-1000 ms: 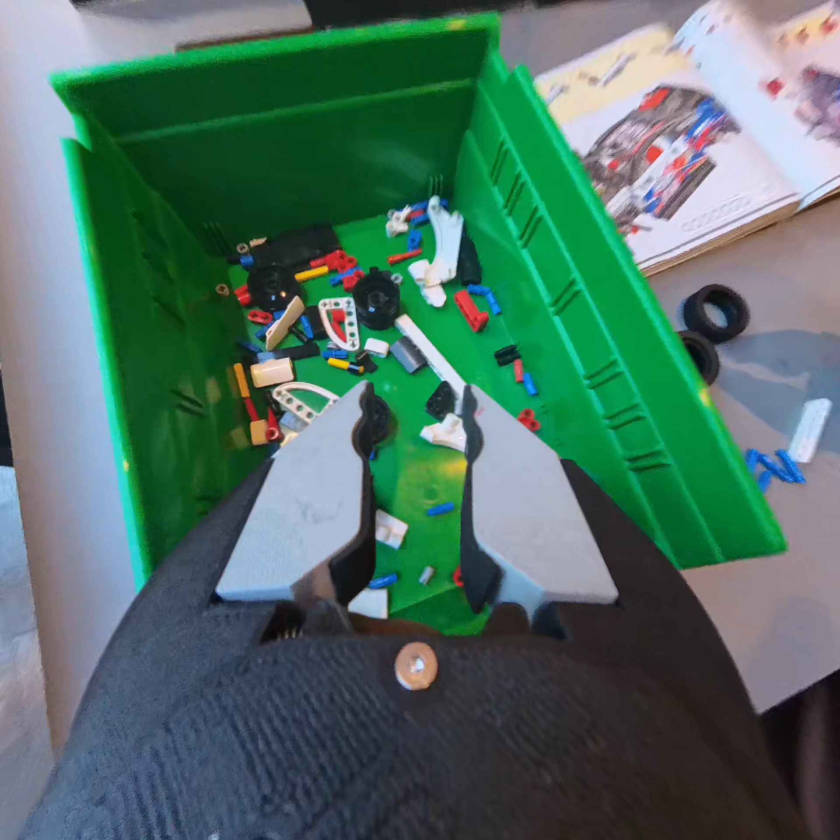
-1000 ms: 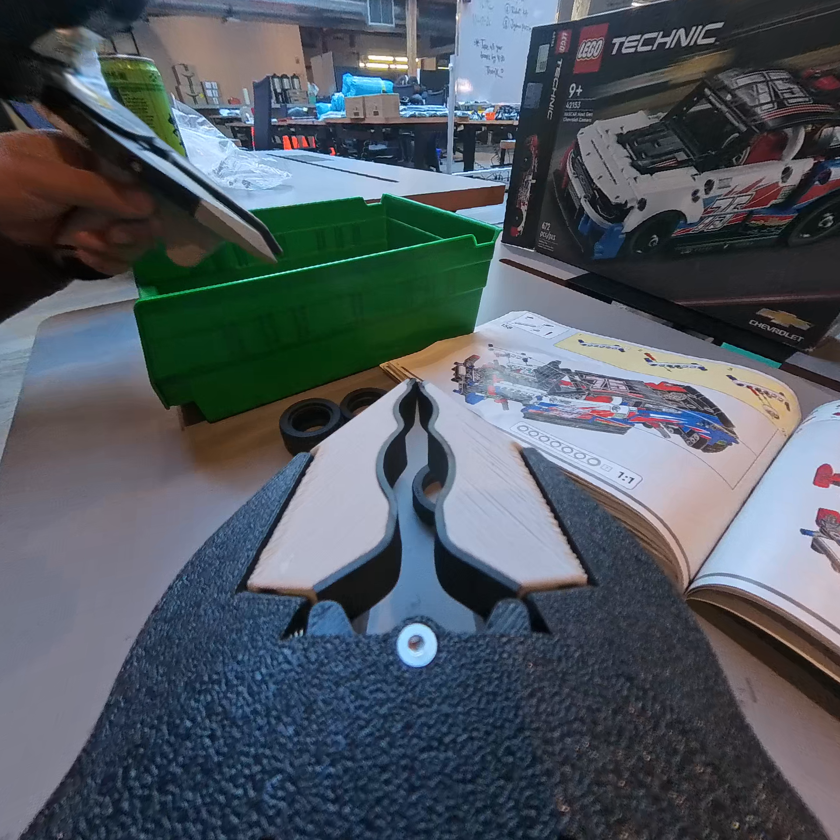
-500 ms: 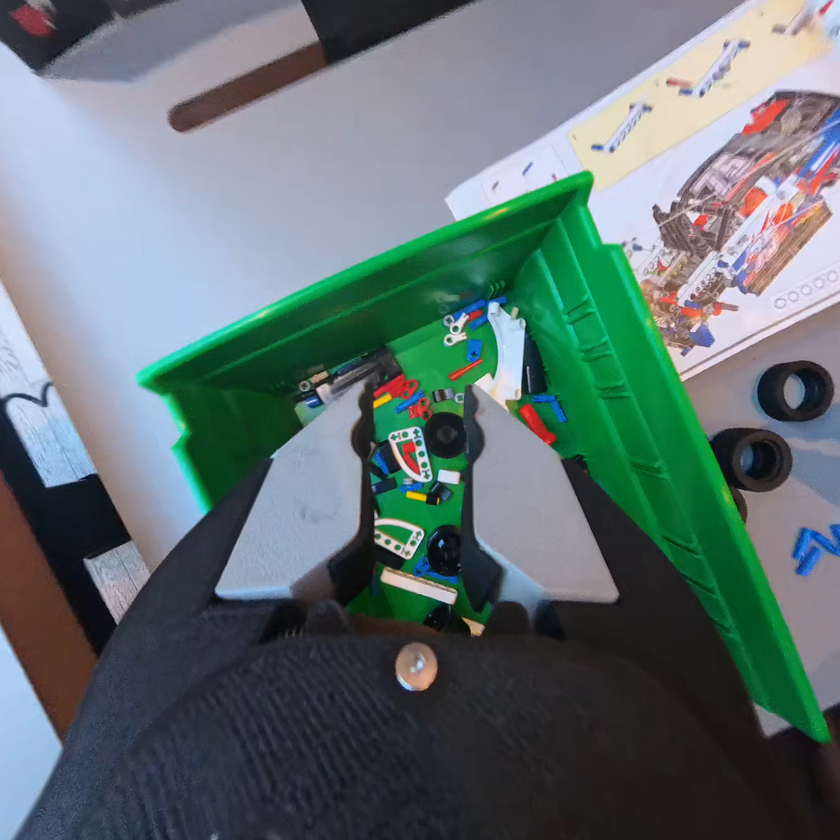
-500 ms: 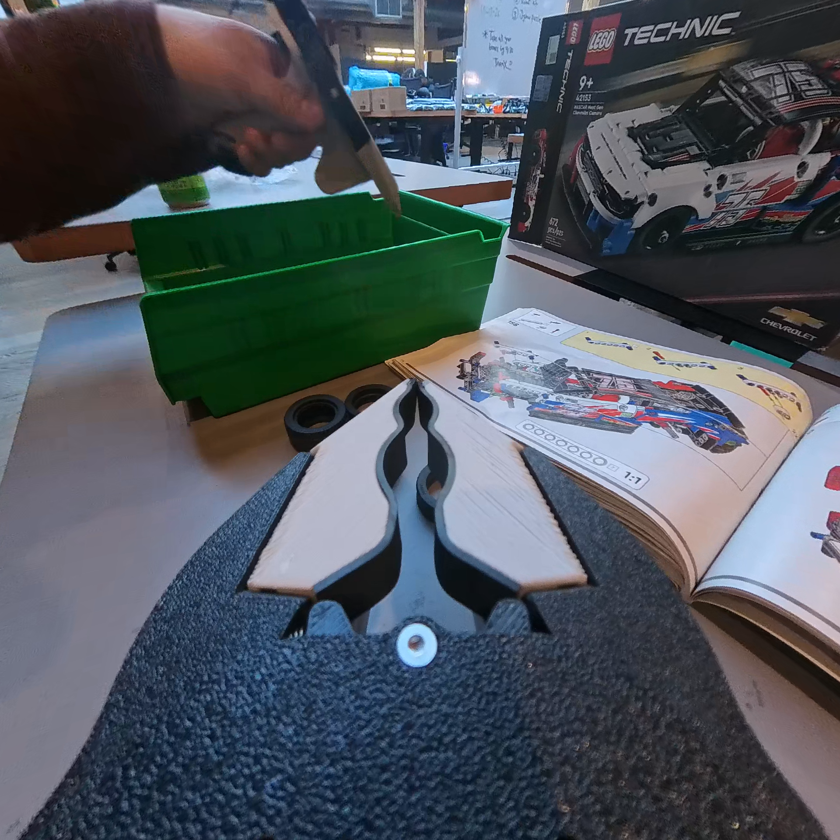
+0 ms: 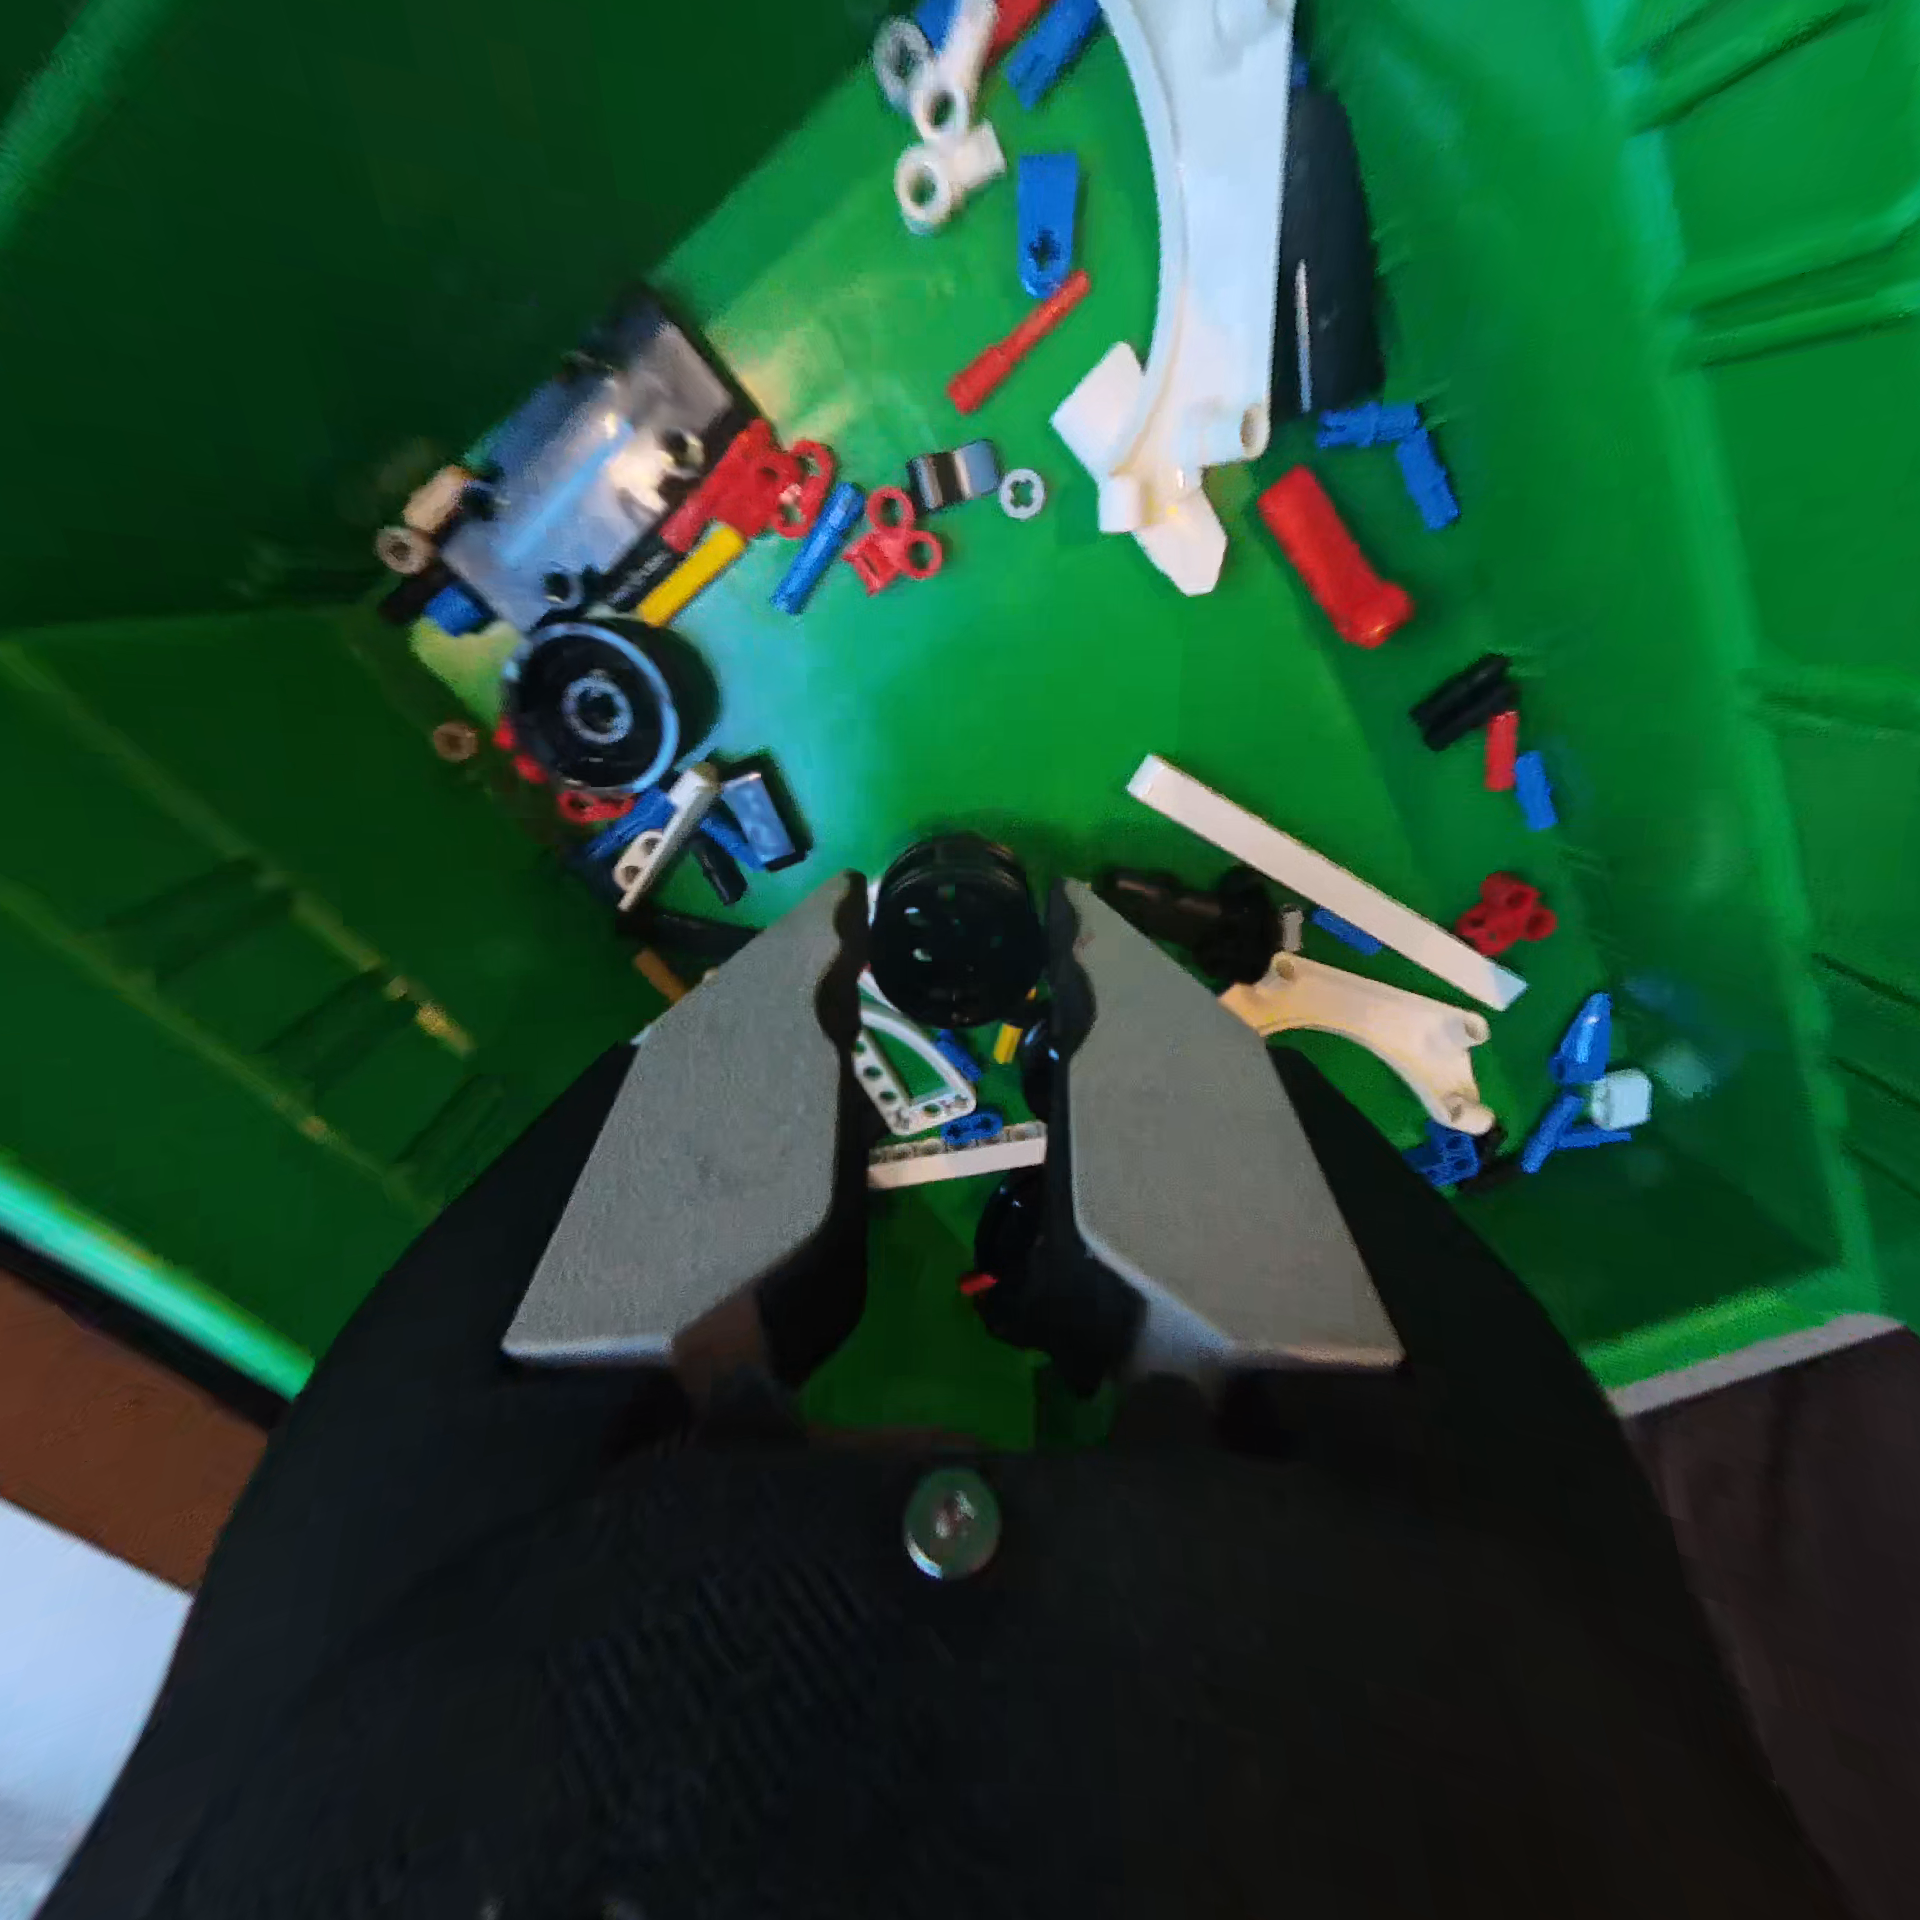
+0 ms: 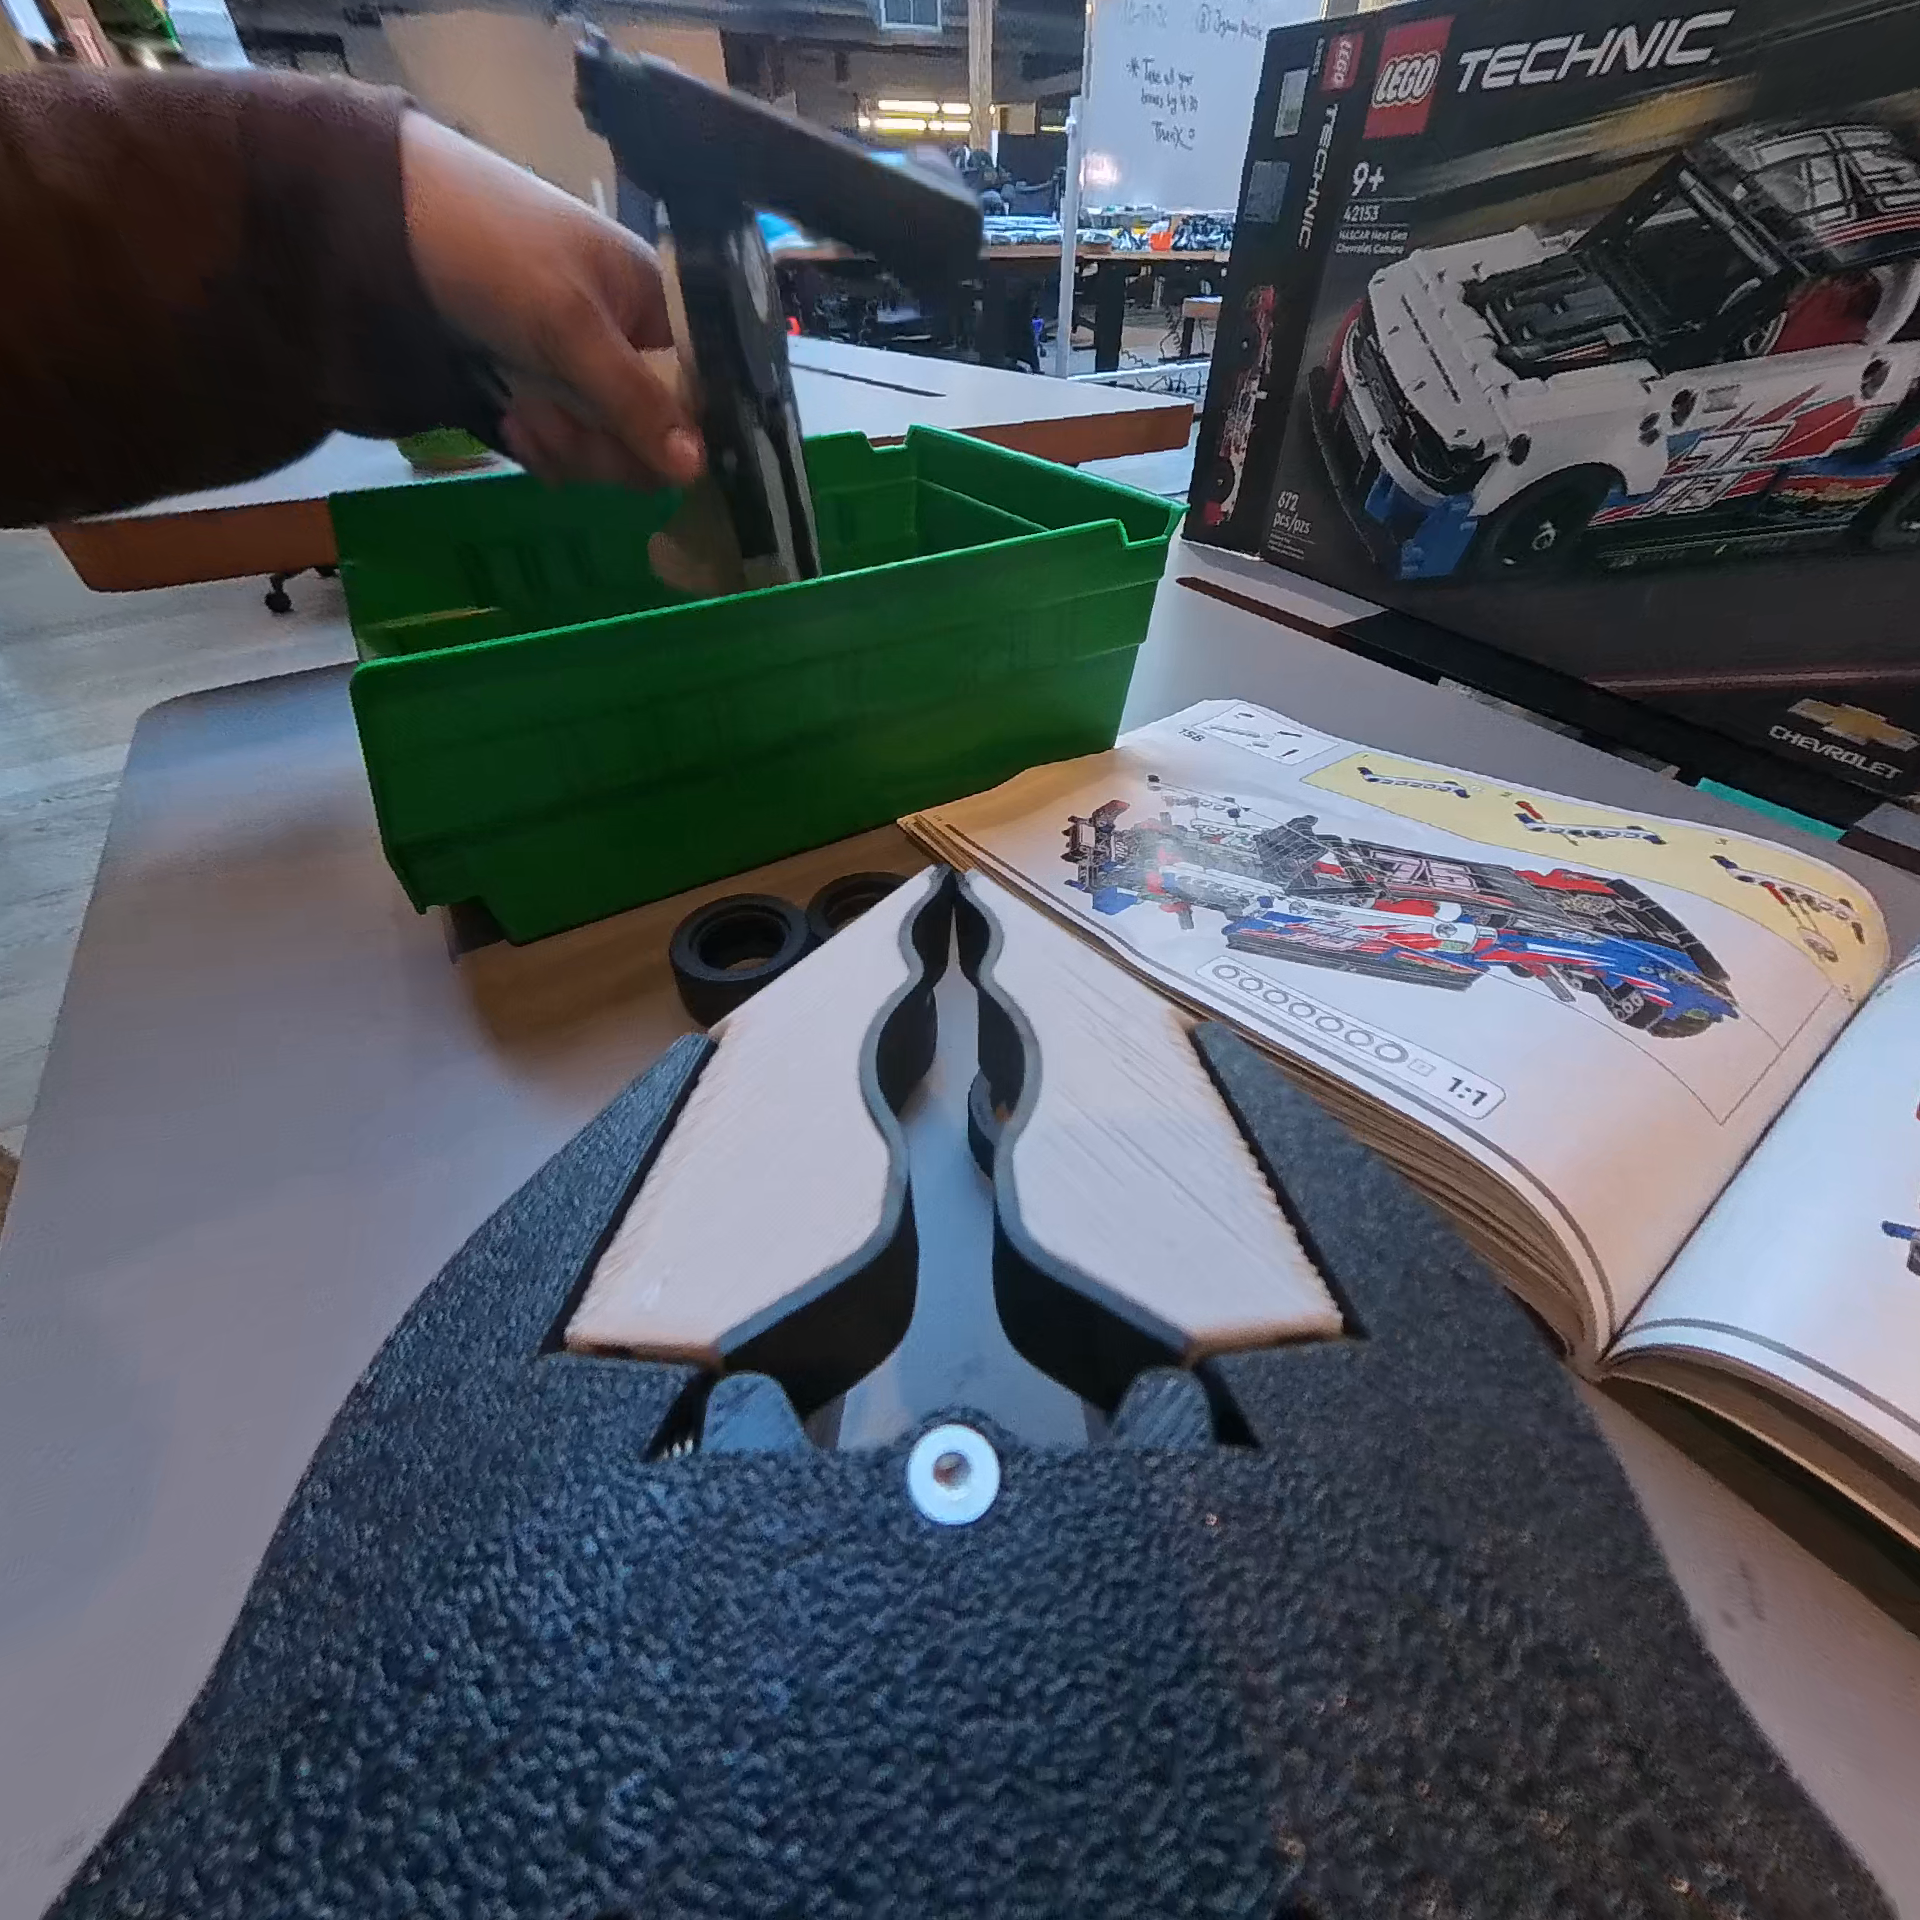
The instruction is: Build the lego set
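Left gripper (image 5: 954,914) lowered inside green bin (image 5: 312,436), fingers apart, black wheel hub (image 5: 951,940) sitting btwn the tips; contact w/ hub not clear, so released, not clamped; loose lego pcs scattered over bin floor: second black hub (image 5: 603,712) far left beside a dark flat panel (image 5: 592,488), long white curved arch (image 5: 1205,260) far right, red cylinder (image 5: 1335,571) just right of it, flat white strip (image 5: 1320,878) near right, white wishbone-shaped pc (image 5: 1371,1029) below the strip, small red, blue, yellow pins throughout. From right wrist view: right gripper (image 6: 954,894) low over grey table (image 6: 239,1039), tan fingers closed tip to tip, nothing seen gripped at tips; dark ring-shaped pc partly hidden under right finger, can't tell what; two black tyres (image 6: 743,951) on table just beyond fingertips, near side of bin (image 6: 748,727); open instruction booklet (image 6: 1455,935) to right; set's box (image 6: 1558,343) upright at far right; person's hand (image 6: 540,312), brown sleeve, holding left gripper (image 6: 727,530) pointed down into bin.
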Available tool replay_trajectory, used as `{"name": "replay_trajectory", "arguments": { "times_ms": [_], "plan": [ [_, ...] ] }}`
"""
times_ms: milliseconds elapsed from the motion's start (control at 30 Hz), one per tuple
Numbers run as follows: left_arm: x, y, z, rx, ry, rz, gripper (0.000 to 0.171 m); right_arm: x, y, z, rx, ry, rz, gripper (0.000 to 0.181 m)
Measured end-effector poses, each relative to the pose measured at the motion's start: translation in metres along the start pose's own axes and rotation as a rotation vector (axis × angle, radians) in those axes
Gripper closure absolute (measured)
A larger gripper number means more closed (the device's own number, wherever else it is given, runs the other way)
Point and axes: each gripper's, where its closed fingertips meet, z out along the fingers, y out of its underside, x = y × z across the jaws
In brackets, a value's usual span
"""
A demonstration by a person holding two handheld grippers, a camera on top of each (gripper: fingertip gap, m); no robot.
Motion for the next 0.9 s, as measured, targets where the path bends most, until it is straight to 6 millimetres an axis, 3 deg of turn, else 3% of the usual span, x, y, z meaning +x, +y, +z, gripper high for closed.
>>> {"name": "replay_trajectory", "arguments": {
  "times_ms": [133,267,400,567,667,767,900],
  "plan": [
    [-0.009,-0.019,-0.029,0.166,0.002,-0.067,0.14,0.0,0.001,0.0,-0.004,0.003,-0.003,0.181],
    [-0.008,-0.015,-0.035,0.186,-0.001,-0.052,0.14,0.0,0.0,0.0,0.001,0.009,-0.007,0.181],
    [0.005,0.018,-0.027,0.043,0.011,0.14,0.14,0.001,0.0,0.0,-0.001,0.008,-0.001,0.181],
    [0.018,0.077,-0.016,-0.214,-0.026,0.654,0.139,0.0,0.0,0.001,-0.003,0.004,0.0,0.181],
    [0.021,0.082,-0.005,-0.244,-0.082,0.776,0.139,0.0,0.001,0.001,-0.004,0.004,-0.007,0.181],
    [0.023,0.087,0.002,-0.283,-0.057,0.776,0.14,-0.001,0.0,0.0,-0.001,0.007,-0.013,0.181],
    [0.012,0.091,0.008,-0.326,-0.095,0.775,0.139,-0.001,0.0,0.0,0.001,0.008,-0.014,0.181]
  ]
}}
